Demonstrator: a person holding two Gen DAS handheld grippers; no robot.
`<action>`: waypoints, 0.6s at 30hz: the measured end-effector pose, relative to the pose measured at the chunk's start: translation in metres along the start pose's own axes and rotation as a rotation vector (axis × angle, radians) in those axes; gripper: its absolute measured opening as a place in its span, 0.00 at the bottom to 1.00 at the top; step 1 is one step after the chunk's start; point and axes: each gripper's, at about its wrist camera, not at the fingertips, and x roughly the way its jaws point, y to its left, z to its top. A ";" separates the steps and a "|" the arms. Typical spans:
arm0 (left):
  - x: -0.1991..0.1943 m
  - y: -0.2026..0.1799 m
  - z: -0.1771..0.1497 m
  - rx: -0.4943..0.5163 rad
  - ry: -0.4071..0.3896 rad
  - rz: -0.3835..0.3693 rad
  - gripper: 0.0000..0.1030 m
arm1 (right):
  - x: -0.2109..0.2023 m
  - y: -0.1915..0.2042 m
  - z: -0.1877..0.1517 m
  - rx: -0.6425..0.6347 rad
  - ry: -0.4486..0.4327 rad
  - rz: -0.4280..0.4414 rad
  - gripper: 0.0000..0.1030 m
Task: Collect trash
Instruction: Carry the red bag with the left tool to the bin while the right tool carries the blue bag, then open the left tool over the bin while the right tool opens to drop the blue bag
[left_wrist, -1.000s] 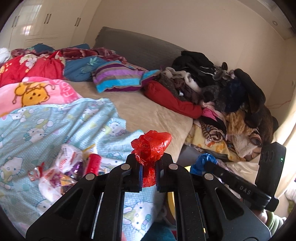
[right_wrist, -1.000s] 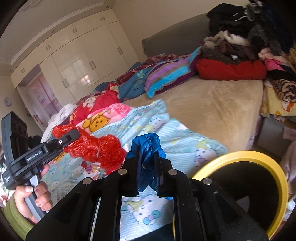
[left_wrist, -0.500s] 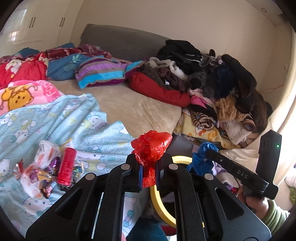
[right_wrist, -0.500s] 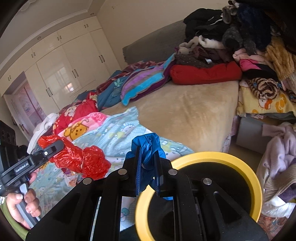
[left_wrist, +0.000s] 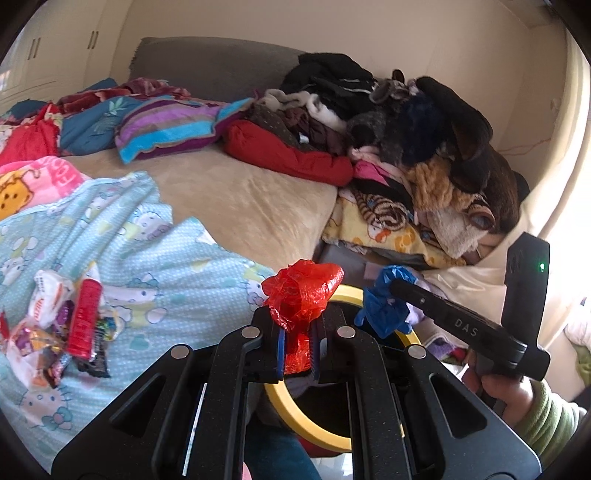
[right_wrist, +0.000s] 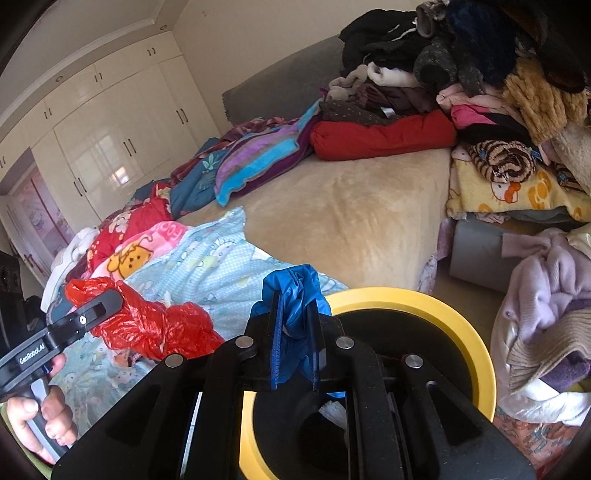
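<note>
My left gripper (left_wrist: 297, 338) is shut on a crumpled red plastic bag (left_wrist: 301, 291), held above the edge of a yellow-rimmed black bin (left_wrist: 291, 410). My right gripper (right_wrist: 295, 332) is shut on a crumpled blue plastic bag (right_wrist: 295, 291), held over the near rim of the same bin (right_wrist: 443, 314). The red bag (right_wrist: 147, 325) also shows in the right wrist view, to the left, and the blue bag (left_wrist: 384, 306) in the left wrist view, to the right. A heap of snack wrappers (left_wrist: 59, 332) with a red tube (left_wrist: 85, 317) lies on the light blue blanket (left_wrist: 147, 258).
The bed (left_wrist: 240, 199) has pillows and blankets on the left and a large pile of clothes (left_wrist: 406, 129) on the right. More clothes (right_wrist: 546, 314) lie on the floor right of the bin. White wardrobes (right_wrist: 110, 129) stand behind.
Both grippers have moved right from the blanket towards the bin, each keeping its bag. The bin's yellow rim has come into full view under them.
</note>
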 end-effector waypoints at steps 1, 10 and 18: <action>0.003 -0.003 -0.002 0.006 0.008 -0.004 0.05 | 0.000 -0.003 -0.001 0.004 0.004 -0.004 0.11; 0.033 -0.027 -0.018 0.049 0.077 -0.050 0.05 | 0.003 -0.024 -0.007 0.037 0.025 -0.032 0.11; 0.050 -0.032 -0.029 0.065 0.120 -0.013 0.61 | 0.003 -0.042 -0.009 0.080 0.037 -0.074 0.45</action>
